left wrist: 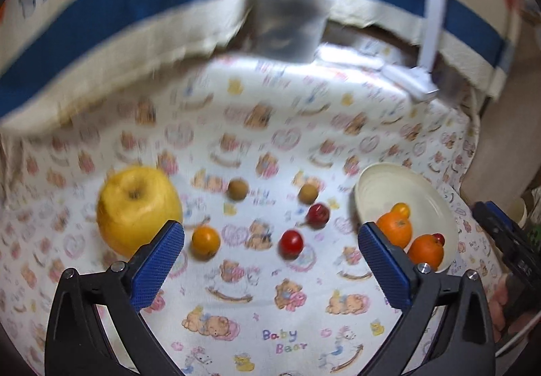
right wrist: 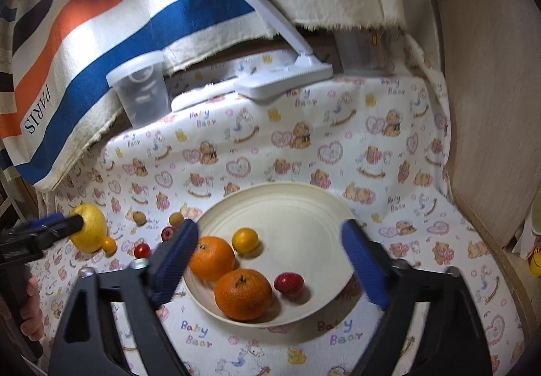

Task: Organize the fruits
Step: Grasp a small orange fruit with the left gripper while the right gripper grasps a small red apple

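With both grippers' jaws spread empty, the small orange fruit (left wrist: 205, 242) at seven o'clock of the left gripper (left wrist: 270, 257) could be nudged rolling across the worktop (left wrist: 270, 126).

table cover (right wrist: 389, 146): printed cloth | plate (right wrist: 304, 207): smooth matt cream | oranges (right wrist: 243, 295): dimpled glossy skin | lamp (right wrist: 284, 82): smooth white plastic

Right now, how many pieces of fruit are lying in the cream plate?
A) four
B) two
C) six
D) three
A: the right wrist view shows the cream plate holding two large oranges, a small yellow-orange fruit and a small red fruit; the other fruit lies on the cloth outside it.
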Available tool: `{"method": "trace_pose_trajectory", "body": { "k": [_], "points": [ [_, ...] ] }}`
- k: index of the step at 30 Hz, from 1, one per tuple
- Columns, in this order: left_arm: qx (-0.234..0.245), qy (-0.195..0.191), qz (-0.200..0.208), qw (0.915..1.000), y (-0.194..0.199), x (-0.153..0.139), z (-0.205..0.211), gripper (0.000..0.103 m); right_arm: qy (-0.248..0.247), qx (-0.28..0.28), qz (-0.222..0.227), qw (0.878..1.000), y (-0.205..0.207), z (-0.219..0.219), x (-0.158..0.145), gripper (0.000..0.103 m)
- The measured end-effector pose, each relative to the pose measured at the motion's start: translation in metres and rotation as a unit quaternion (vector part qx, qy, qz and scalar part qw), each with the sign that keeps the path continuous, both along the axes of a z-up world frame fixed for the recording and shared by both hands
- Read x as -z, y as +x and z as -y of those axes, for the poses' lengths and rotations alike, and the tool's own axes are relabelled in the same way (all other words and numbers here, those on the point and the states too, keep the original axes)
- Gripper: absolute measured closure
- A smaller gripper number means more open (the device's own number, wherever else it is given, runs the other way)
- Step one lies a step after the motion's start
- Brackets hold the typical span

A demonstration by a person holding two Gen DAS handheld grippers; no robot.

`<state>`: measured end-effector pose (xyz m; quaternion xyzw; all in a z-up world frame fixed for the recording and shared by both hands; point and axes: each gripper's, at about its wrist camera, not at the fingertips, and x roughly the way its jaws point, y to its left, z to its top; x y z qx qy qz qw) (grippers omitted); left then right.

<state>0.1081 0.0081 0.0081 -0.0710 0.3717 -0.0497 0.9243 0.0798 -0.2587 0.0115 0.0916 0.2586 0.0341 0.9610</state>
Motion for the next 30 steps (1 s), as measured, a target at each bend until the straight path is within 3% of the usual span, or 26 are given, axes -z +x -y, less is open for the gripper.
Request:
{"method": "trace_pose_trajectory", "body": {
  "k": [3,7,9,10,11,22,23,24,27,30],
  "points": [
    [-0.006,-0.014,-0.028,0.9995,0.013,0.015,-0.015,0.007,-0.007,-0.002,-0.001,1.000,0.000,-0.003,0.001,0.014],
    [-0.022,-0.020,-0.046,0.9985,0.021,0.025,-0.028,0.024,-0.008,-0.003,-0.001,1.000,0.000,-0.006,0.003,0.014],
    [-0.026,-0.025,-0.058,0.9977,0.025,0.029,-0.033,0.041,-0.011,-0.005,-0.001,1.000,-0.001,-0.007,0.004,0.014],
    [-0.026,-0.029,-0.068,0.9969,0.026,0.032,-0.034,0.054,-0.012,-0.007,-0.002,1.000,-0.001,-0.008,0.004,0.014],
    [-0.025,-0.033,-0.078,0.9961,0.029,0.035,-0.035,0.059,-0.013,-0.008,-0.003,1.000,-0.001,-0.008,0.005,0.014],
    [-0.052,-0.005,-0.100,0.9936,0.038,0.053,-0.035,0.061,-0.030,-0.012,-0.010,0.999,0.001,-0.016,0.010,0.014],
    [-0.053,0.001,-0.101,0.9935,0.038,0.055,-0.034,0.074,-0.033,-0.013,-0.010,0.999,0.001,-0.017,0.010,0.014],
    [-0.055,0.006,-0.102,0.9933,0.038,0.056,-0.034,0.076,-0.036,-0.014,-0.009,0.999,0.001,-0.018,0.011,0.014],
    [-0.051,-0.010,-0.093,0.9943,0.034,0.050,-0.033,0.076,-0.041,-0.019,-0.008,0.999,0.001,-0.020,0.011,0.014],
    [-0.051,0.001,-0.068,0.9963,0.027,0.036,-0.029,0.076,-0.044,-0.022,-0.008,0.999,0.000,-0.022,0.011,0.014]
  ]
}}
